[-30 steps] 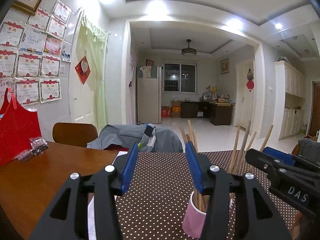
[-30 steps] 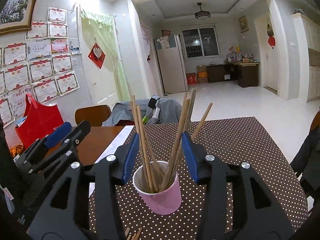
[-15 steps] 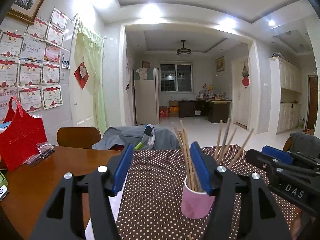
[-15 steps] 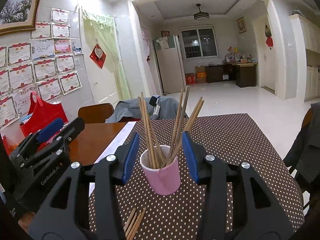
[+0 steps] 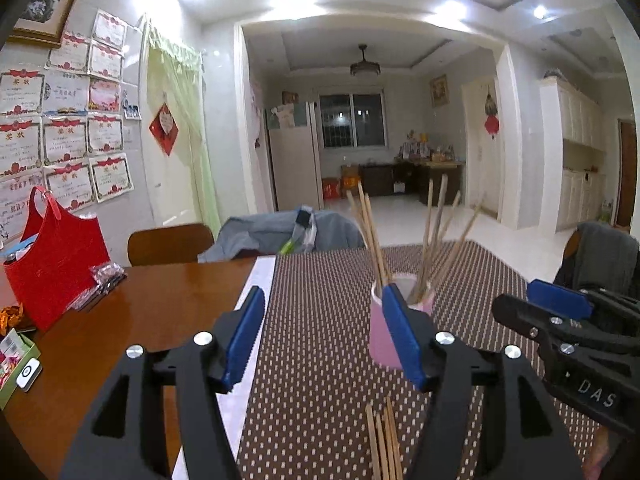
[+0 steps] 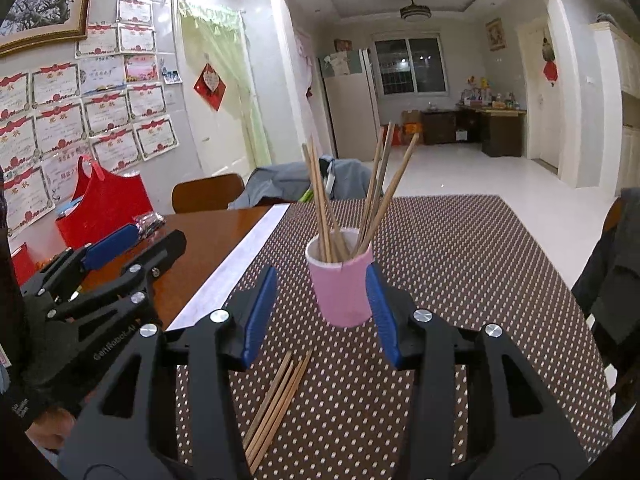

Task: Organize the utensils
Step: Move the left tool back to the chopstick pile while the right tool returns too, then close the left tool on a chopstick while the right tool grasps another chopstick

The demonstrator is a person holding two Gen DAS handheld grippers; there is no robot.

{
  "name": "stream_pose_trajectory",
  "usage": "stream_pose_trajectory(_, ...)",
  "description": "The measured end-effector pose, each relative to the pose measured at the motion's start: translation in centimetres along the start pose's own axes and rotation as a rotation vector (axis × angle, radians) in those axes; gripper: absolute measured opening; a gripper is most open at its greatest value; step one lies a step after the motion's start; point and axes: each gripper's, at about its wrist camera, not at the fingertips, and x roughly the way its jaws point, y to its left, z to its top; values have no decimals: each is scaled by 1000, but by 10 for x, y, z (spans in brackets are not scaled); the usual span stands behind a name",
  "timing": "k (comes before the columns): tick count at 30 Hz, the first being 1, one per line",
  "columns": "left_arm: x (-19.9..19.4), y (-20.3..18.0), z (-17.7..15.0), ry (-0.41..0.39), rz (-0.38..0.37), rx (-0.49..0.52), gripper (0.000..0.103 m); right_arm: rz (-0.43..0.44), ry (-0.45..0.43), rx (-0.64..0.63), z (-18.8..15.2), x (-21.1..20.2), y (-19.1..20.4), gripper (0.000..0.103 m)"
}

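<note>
A pink cup [image 6: 340, 284] holding several wooden chopsticks [image 6: 320, 196] stands upright on the brown dotted mat [image 6: 460, 264]. My right gripper [image 6: 320, 280] is open just short of the cup; its right pad overlaps the cup's edge in view and the left pad is clear of it. A few loose chopsticks [image 6: 276, 396] lie on the mat below its fingers. In the left wrist view the cup [image 5: 380, 336] is partly behind the right finger of my left gripper [image 5: 324, 308], which is open and holds nothing. The loose chopsticks [image 5: 382, 440] lie near the bottom edge. Each gripper shows in the other's view: the right gripper [image 5: 514, 296], the left gripper [image 6: 158, 236].
The wooden table [image 5: 140, 312] left of the mat carries a red bag [image 5: 52, 264], a small plastic packet [image 5: 106, 274] and a green box [image 5: 16, 364] at the edge. A wooden chair [image 5: 170, 242] and a chair draped in grey clothes [image 5: 280, 234] stand behind the table.
Both grippers have drawn back from the cup, which now sits beyond the fingertips. The loose chopsticks have come into view on the mat. The left jaws have widened.
</note>
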Motion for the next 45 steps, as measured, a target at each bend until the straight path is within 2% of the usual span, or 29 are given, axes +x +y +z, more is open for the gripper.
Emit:
stream_pose_trajectory(5,0,0,-16,77,7,24,61,5,54,-6,-19,4,3,47)
stream_pose_trajectory(8,5,1,-29,150,-8,30,61,8,91,-3,-30,9,1,47)
stream_pose_trajectory(12,22,3,-48,294,-43,31,61,11,155,6,-44,18,-2,50)
stream_pose_trajectory(17,44,-5,-77,481,-51,93,61,8,251,15,-61,32,-7,51)
stream_pose_trajectory(22,63,-7,-102,641,-74,84,61,15,351,41,-79,46,-14,51)
stream_pose_trajectory(33,83,-8,-121,754,-85,74,61,27,408,68,-90,53,-27,54)
stream_pose_trajectory(45,94,0,-113,788,-91,29,61,38,432,75,-88,58,-31,54)
